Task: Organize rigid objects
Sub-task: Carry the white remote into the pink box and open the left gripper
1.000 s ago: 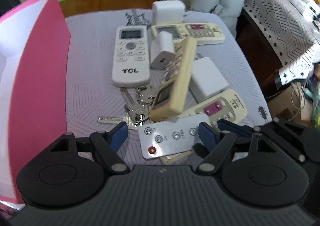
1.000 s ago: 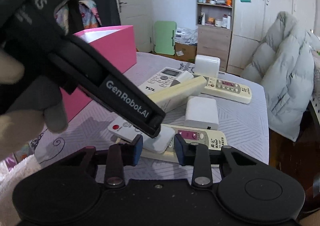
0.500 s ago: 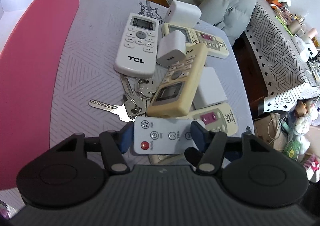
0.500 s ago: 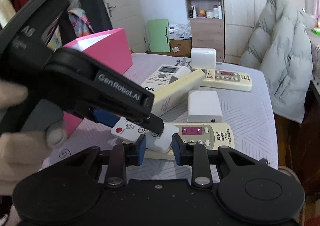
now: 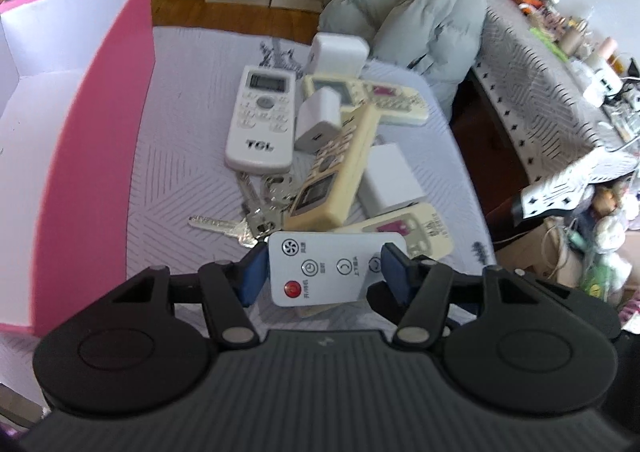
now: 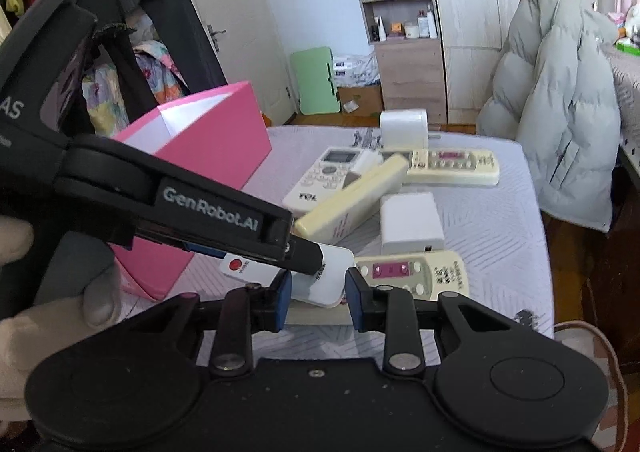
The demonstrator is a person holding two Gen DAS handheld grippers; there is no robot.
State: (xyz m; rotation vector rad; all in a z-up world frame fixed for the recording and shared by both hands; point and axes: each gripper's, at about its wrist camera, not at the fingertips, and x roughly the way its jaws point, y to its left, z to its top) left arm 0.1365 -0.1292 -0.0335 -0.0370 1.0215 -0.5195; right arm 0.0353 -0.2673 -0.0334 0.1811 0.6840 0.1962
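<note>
A small white remote [image 5: 332, 268] with a red button hangs just above the pile, and my left gripper [image 5: 324, 272] is shut on its two sides. My right gripper [image 6: 318, 300] is shut on the far end of that same remote [image 6: 324, 280], the end away from the red button. In the right wrist view one black left finger [image 6: 224, 212] crosses over the remote. A pink box [image 5: 100, 132] with a white inside stands open at the left. Beneath lie a white TCL remote [image 5: 260, 120], a beige remote [image 5: 336, 168] and keys [image 5: 256, 220].
Two more beige remotes [image 5: 372, 96] [image 5: 416, 228] and three white chargers [image 5: 318, 120] [image 5: 390, 180] [image 5: 338, 52] crowd the middle of the grey-clothed table [image 5: 180, 100]. A grey puffer jacket [image 5: 412, 12] hangs behind it. A gloved hand [image 6: 60, 324] holds the left gripper.
The left jaws closed onto the small white remote that lay between them. The left gripper then rose and tilted, bringing more of the pink box into view. The right gripper stayed around the remote's end.
</note>
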